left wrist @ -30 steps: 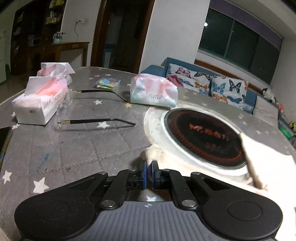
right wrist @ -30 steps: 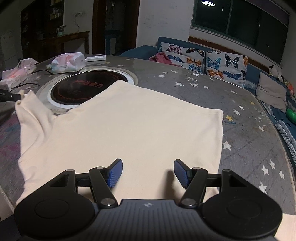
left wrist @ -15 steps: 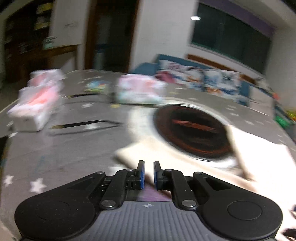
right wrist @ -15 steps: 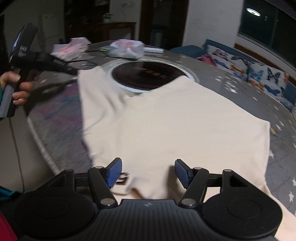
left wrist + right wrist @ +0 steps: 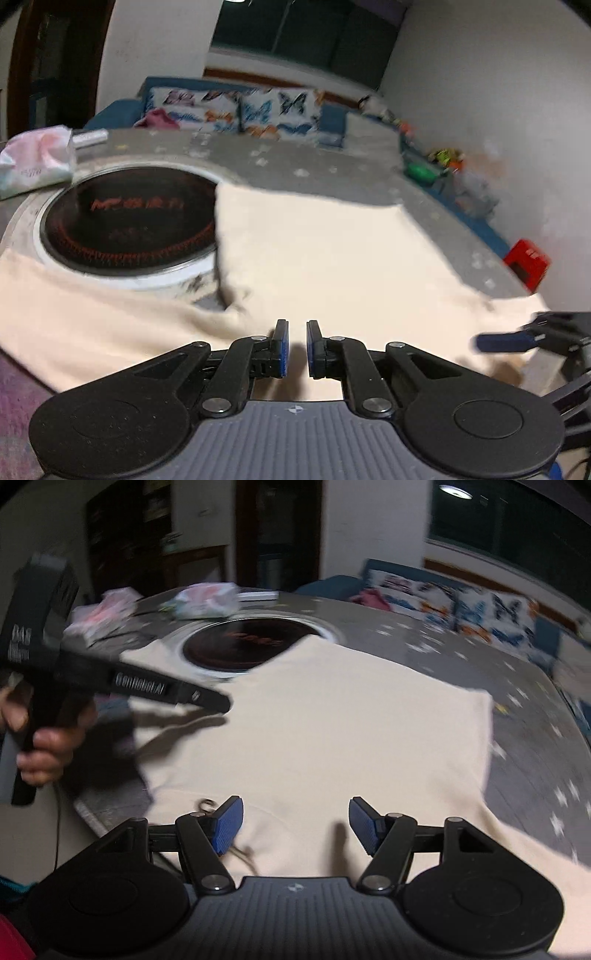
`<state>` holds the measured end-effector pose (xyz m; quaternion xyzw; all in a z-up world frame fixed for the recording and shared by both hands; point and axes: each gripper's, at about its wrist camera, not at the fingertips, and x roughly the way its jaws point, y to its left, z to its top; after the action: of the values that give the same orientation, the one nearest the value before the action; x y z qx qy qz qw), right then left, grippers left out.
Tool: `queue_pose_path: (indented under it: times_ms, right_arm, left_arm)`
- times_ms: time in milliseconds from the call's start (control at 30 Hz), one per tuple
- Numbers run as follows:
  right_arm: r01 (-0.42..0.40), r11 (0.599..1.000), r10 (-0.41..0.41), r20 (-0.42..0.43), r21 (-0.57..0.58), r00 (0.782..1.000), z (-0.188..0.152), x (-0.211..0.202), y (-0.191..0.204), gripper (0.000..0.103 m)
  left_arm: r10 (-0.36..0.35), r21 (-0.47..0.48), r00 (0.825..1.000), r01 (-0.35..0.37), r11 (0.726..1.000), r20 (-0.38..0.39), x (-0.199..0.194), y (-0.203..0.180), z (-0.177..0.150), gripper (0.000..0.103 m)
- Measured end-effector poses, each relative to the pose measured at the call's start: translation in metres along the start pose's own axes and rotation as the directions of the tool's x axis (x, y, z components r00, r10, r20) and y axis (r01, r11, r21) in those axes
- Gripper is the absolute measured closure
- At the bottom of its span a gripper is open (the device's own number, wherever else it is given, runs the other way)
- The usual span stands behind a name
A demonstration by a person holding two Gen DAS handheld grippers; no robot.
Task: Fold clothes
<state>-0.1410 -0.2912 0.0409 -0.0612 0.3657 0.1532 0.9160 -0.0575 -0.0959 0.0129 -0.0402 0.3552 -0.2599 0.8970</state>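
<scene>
A cream T-shirt (image 5: 332, 258) (image 5: 351, 720) lies spread flat on the round grey star-patterned table (image 5: 295, 162). One sleeve (image 5: 74, 314) stretches out to the left, beside the hob. My left gripper (image 5: 296, 332) hovers over the shirt near that sleeve's base. Its jaws are almost shut with a thin gap and nothing in it. In the right wrist view a hand (image 5: 40, 746) holds this left gripper (image 5: 221, 701) above the shirt's left side. My right gripper (image 5: 295, 812) stands open over the near edge of the shirt, with nothing between its pads.
A round black induction hob (image 5: 129, 218) (image 5: 243, 642) is set in the middle of the table, partly under the shirt. Tissue packs (image 5: 33, 162) (image 5: 207, 600) lie beyond it. A sofa with butterfly cushions (image 5: 240, 107) and a red box (image 5: 528, 264) stand past the table.
The left gripper let go of the sleeve tip and swung right, from the bare table to over the shirt. The right gripper turned left, bringing the left gripper into its view.
</scene>
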Motion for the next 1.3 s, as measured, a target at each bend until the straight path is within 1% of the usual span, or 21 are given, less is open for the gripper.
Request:
queue_pose_path:
  times_ms: [133, 267, 367, 433, 533, 600, 667, 733, 800, 867, 900, 967, 1033, 1067, 1167, 1200, 1267, 1300]
  right_arm:
    - [0.063, 0.993, -0.064, 0.003, 0.096, 0.998, -0.014, -0.011, -0.032, 0.038]
    - [0.104, 0.979, -0.111, 0.026, 0.176, 0.994, -0.019, -0.015, -0.059, 0.038]
    - [0.130, 0.966, -0.143, 0.042, 0.225, 0.989, -0.019, -0.008, -0.079, 0.038]
    - [0.148, 0.959, -0.161, 0.036, 0.241, 0.986, -0.021, -0.001, -0.090, 0.038]
    - [0.198, 0.941, -0.212, 0.021, 0.275, 0.977, -0.028, 0.002, -0.106, 0.039]
    - [0.207, 0.928, -0.226, 0.025, 0.309, 0.974, -0.032, -0.004, -0.114, 0.041]
    - [0.232, 0.911, -0.258, 0.033, 0.341, 0.965, -0.037, -0.013, -0.122, 0.041]
    - [0.268, 0.892, -0.300, 0.034, 0.363, 0.953, -0.044, -0.021, -0.130, 0.042]
    - [0.294, 0.875, -0.325, 0.016, 0.385, 0.946, -0.051, -0.025, -0.138, 0.043]
    - [0.368, 0.851, -0.388, -0.024, 0.375, 0.921, -0.060, -0.026, -0.147, 0.044]
    - [0.398, 0.840, -0.417, -0.030, 0.370, 0.908, -0.064, -0.029, -0.150, 0.044]
    - [0.425, 0.819, -0.448, -0.032, 0.386, 0.893, -0.069, -0.038, -0.157, 0.045]
    - [0.457, 0.794, -0.484, -0.038, 0.402, 0.874, -0.075, -0.047, -0.165, 0.045]
    - [0.474, 0.780, -0.502, -0.045, 0.409, 0.864, -0.078, -0.051, -0.170, 0.045]
    - [0.523, 0.739, -0.542, -0.086, 0.424, 0.836, -0.089, -0.060, -0.183, 0.047]
    - [0.536, 0.728, -0.552, -0.097, 0.427, 0.828, -0.092, -0.062, -0.186, 0.050]
    - [0.554, 0.712, -0.569, -0.109, 0.431, 0.815, -0.098, -0.066, -0.190, 0.050]
    - [0.564, 0.701, -0.581, -0.109, 0.437, 0.807, -0.101, -0.069, -0.191, 0.052]
  left_arm:
    - [-0.003, -0.023, 1.000, 0.003, 1.000, -0.001, -0.003, 0.008, -0.003, 0.092]
    - [0.007, -0.011, 1.000, -0.007, 1.000, -0.004, -0.005, 0.008, -0.005, 0.092]
    - [0.016, -0.004, 1.000, -0.016, 1.000, -0.004, -0.006, 0.004, -0.005, 0.092]
    - [0.020, 0.006, 1.000, -0.020, 1.000, -0.004, -0.005, 0.003, -0.006, 0.092]
    - [0.020, 0.006, 1.000, -0.020, 1.000, -0.009, -0.003, 0.004, -0.004, 0.092]
    - [0.026, 0.014, 1.000, -0.025, 1.000, -0.011, -0.002, 0.002, -0.003, 0.092]
    - [0.030, 0.025, 0.999, -0.030, 0.999, -0.014, -0.001, -0.001, -0.002, 0.090]
    - [0.031, 0.033, 0.999, -0.030, 0.999, -0.017, -0.001, -0.003, -0.001, 0.087]
    - [0.035, 0.046, 0.999, -0.034, 0.998, -0.019, -0.001, -0.005, -0.001, 0.087]
    - [0.040, 0.056, 0.999, -0.038, 0.998, -0.024, 0.000, -0.006, 0.000, 0.087]
    - [0.042, 0.060, 0.999, -0.041, 0.997, -0.027, 0.000, -0.007, 0.001, 0.086]
    - [0.047, 0.069, 0.998, -0.045, 0.997, -0.034, 0.000, -0.009, 0.003, 0.086]
    - [0.046, 0.085, 0.998, -0.043, 0.995, -0.031, 0.000, -0.015, 0.006, 0.081]
    - [0.043, 0.096, 0.999, -0.041, 0.995, -0.027, -0.001, -0.019, 0.007, 0.080]
    - [0.016, 0.128, 1.000, -0.012, 0.992, -0.026, 0.000, -0.033, 0.011, 0.080]
    - [0.006, 0.138, 1.000, -0.002, 0.990, -0.026, 0.000, -0.038, 0.012, 0.080]
    - [-0.015, 0.163, 0.999, 0.019, 0.986, -0.028, 0.003, -0.051, 0.014, 0.075]
    - [-0.026, 0.174, 0.999, 0.030, 0.984, -0.029, 0.004, -0.057, 0.014, 0.070]
